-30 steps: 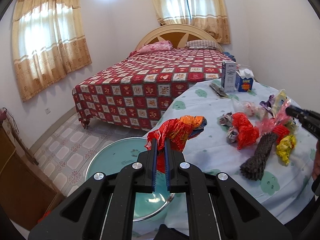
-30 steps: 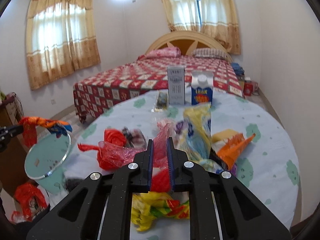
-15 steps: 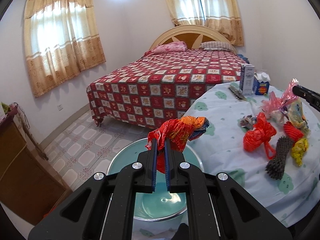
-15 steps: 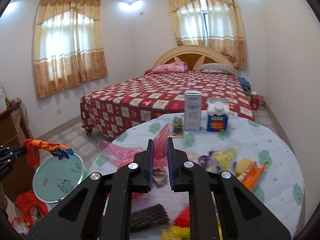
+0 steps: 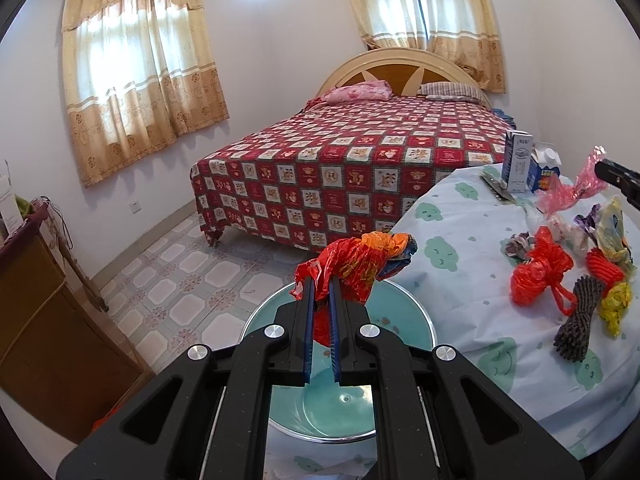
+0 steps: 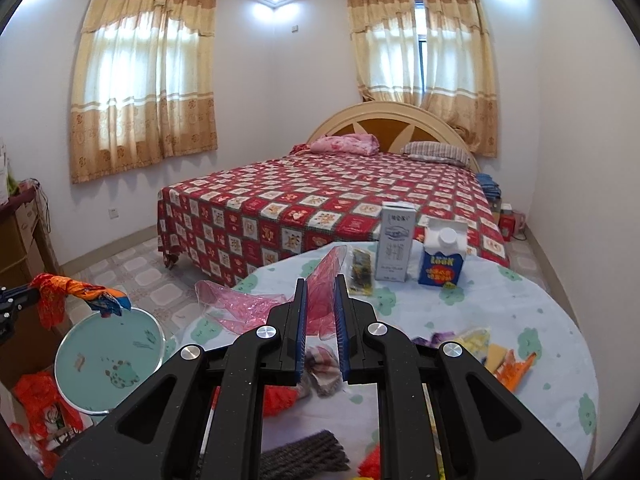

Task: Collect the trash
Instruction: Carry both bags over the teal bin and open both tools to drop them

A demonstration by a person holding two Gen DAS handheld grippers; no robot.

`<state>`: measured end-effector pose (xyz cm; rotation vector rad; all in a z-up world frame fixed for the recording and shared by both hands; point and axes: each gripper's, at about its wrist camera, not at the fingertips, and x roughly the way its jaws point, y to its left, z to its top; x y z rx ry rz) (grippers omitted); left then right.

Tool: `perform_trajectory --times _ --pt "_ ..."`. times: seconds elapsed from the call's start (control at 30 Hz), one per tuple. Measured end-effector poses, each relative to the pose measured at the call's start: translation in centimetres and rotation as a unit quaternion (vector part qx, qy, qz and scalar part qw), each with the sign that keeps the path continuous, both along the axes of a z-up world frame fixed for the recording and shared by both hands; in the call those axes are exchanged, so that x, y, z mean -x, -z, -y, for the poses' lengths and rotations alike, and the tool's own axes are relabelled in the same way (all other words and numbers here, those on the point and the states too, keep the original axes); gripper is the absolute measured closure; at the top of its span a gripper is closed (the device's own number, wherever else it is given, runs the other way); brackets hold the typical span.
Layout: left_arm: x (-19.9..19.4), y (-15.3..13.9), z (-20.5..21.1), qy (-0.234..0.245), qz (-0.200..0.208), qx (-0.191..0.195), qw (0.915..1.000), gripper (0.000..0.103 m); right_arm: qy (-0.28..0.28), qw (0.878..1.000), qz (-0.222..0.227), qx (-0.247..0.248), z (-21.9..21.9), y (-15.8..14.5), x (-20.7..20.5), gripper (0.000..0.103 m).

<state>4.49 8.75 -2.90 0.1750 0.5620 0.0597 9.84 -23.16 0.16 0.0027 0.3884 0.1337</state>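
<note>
Bedroom with a round counter [image 6: 520, 312] of trash. Left gripper [image 5: 321, 300] pinches a crumpled red-orange wrapper [image 5: 356, 264] above the teal bin [image 5: 416, 320]; right gripper [image 6: 321, 308] pinches pink cellophane [image 6: 320, 296] over the counter. Both seem light, soft and slippery, so hold bunched folds.

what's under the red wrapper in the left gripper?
Below the red wrapper, which the left gripper is shut on, sits a round teal bin, beside the table. Its visible inside looks bare; the gripper body hides the near part.
</note>
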Motion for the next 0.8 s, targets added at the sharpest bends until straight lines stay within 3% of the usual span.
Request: perform_trajectory --times 0.8 --pt "-0.1 1.0 -5.0 -0.064 -0.017 -0.030 0.9974 0.096 -0.089 0.995 -0.022 0.024 -9.7 1.4 -3.2 0.090"
